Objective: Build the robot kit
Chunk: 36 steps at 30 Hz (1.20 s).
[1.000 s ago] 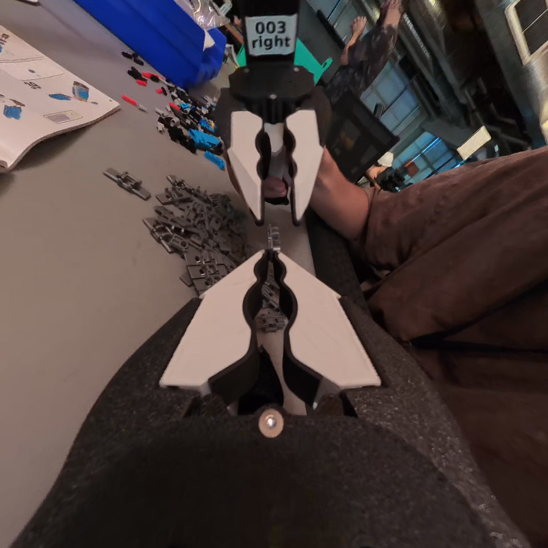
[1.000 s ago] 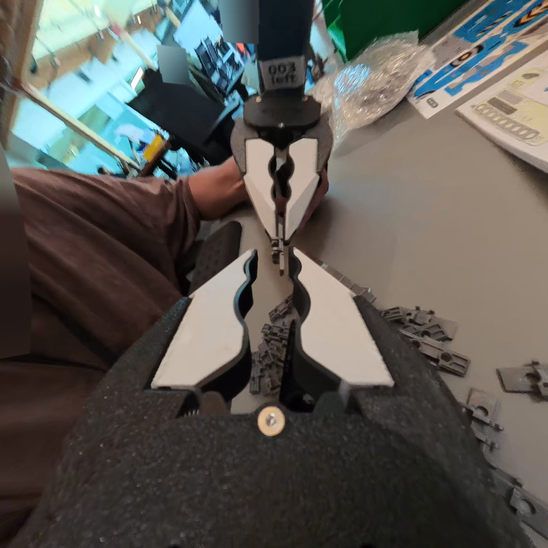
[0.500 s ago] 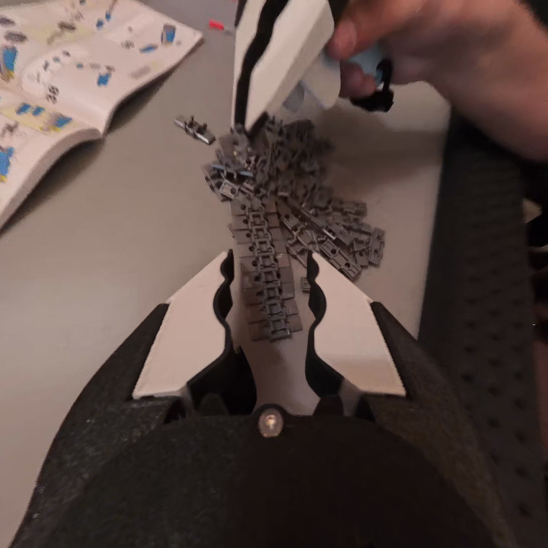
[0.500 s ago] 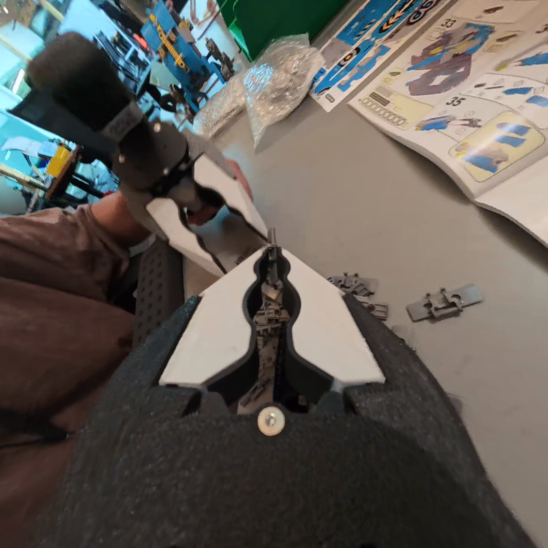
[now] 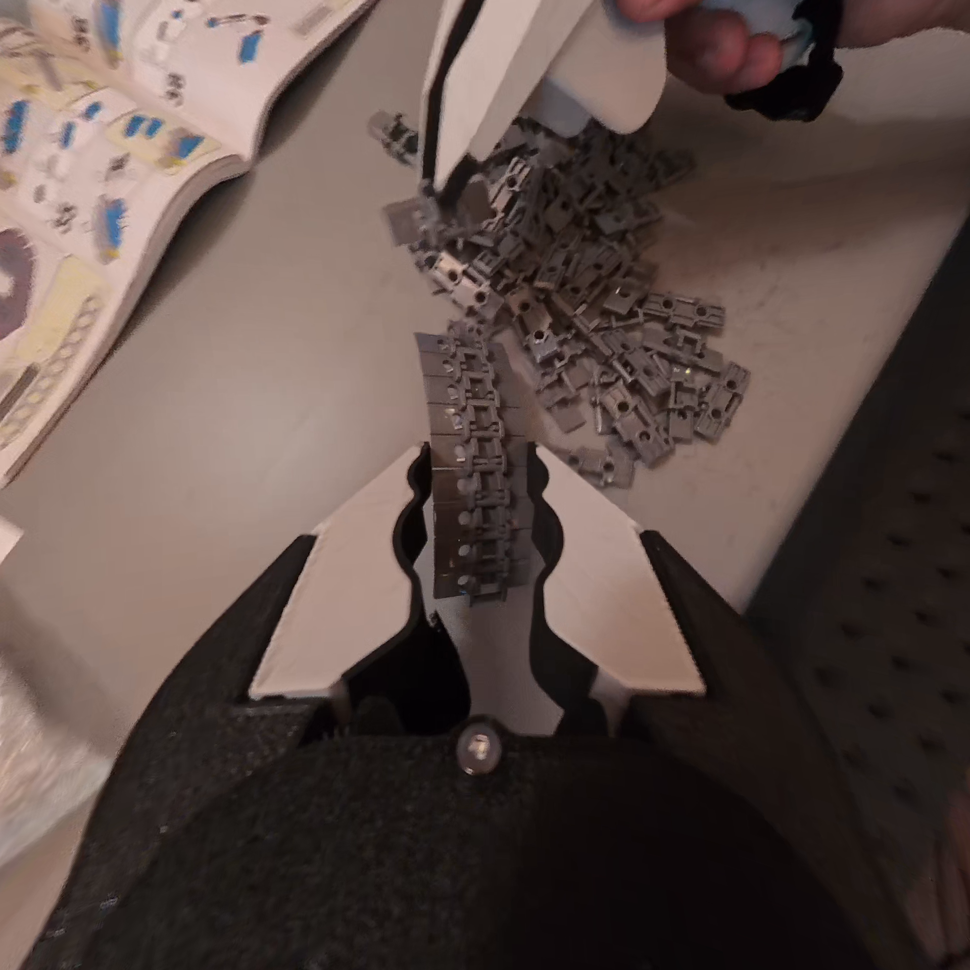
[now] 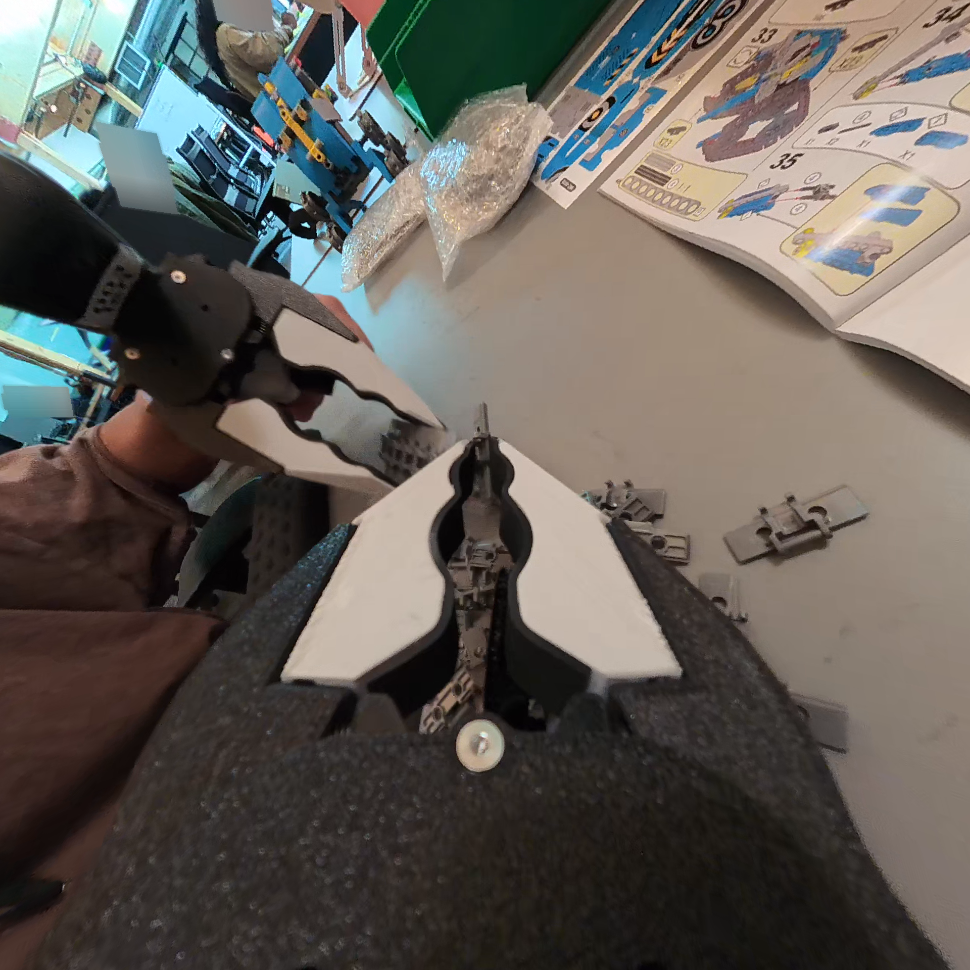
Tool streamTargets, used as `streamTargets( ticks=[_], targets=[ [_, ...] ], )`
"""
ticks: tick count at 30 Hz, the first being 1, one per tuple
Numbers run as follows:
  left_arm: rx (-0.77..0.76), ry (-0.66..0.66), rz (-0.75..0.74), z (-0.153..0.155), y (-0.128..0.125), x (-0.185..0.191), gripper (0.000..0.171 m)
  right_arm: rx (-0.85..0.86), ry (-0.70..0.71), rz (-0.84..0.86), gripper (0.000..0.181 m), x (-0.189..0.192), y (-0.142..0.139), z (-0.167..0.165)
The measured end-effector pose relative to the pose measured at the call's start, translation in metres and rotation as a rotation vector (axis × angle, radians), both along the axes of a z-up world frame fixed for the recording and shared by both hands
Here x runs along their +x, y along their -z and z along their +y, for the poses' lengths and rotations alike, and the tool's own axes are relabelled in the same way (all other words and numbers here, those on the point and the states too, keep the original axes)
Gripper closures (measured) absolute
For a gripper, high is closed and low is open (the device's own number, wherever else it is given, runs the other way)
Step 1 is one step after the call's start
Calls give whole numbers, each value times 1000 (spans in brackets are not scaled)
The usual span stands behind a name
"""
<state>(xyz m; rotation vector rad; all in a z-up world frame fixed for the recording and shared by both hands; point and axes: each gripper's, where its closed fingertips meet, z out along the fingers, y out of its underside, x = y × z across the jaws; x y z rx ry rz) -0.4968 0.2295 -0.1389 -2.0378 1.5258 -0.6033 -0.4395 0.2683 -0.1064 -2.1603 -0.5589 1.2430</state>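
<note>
1. The left claw [image 5: 478, 451] is open around the joined grey track strip [image 5: 472, 462] lying on the desk [image 5: 236, 367].
2. The right claw [image 6: 480, 446] pinches one small grey link [image 6: 481, 420] above the loose pile [image 5: 603, 294].
3. That tiny link could slip out, since only the claw tips hold it.

Grey desk [image 5: 220, 367] carries everything. Assembled strip of grey plastic track links [image 5: 475, 472] lies flat on it, its near end between the parted jaws of the left gripper [image 5: 478, 451]. Heap of loose grey track links [image 5: 593, 294] sits just beyond and right of the strip. Right gripper [image 5: 435, 183] comes down at the heap's far left edge, one small grey track link [image 6: 481, 420] pinched at its tips. Open paper instruction booklet [image 5: 105, 157] lies left of the heap. Two clear plastic bags [image 6: 472, 168] sit at the desk's far end, a green plastic bin [image 6: 472, 58] behind them.
</note>
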Motion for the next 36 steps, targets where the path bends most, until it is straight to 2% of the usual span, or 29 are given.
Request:
streamTargets(
  ticks=[3,6,9,12,14,16,18,22,25,27,29,36],
  targets=[
    [-56,-57,26,-3,-10,-35,136,1,-2,19,175,-8,-5,-3],
    [-155,-103,62,-13,7,-71,136,-32,-48,7,175,-31,-1,-19],
    [-193,-135,64,-22,26,-86,136,-121,-99,-11,175,-67,13,-42],
    [-186,-159,18,-25,26,-86,134,-167,-88,-90,176,-92,34,-49],
    [-150,-130,-17,-26,19,-84,133,-188,18,-129,176,-96,42,-36],
    [-93,-87,-49,-23,11,-84,133,-237,97,-133,176,-98,43,-27],
    [-29,-35,-86,-16,3,-82,134,-253,98,-109,176,-103,39,-27],
    [-21,95,-168,-12,4,-67,136,-139,114,-224,176,-100,43,-24],
    [-5,138,-181,-9,12,-58,140,-96,135,-220,176,-100,39,-24],
    [8,153,-164,-8,20,-56,143,-97,133,-220,176,-104,38,-27],
    [30,152,-138,-8,26,-55,145,-73,129,-294,176,-104,47,-29],
    [40,117,-137,-7,27,-52,150,82,168,-481,177,-98,53,-24]
  ],
)
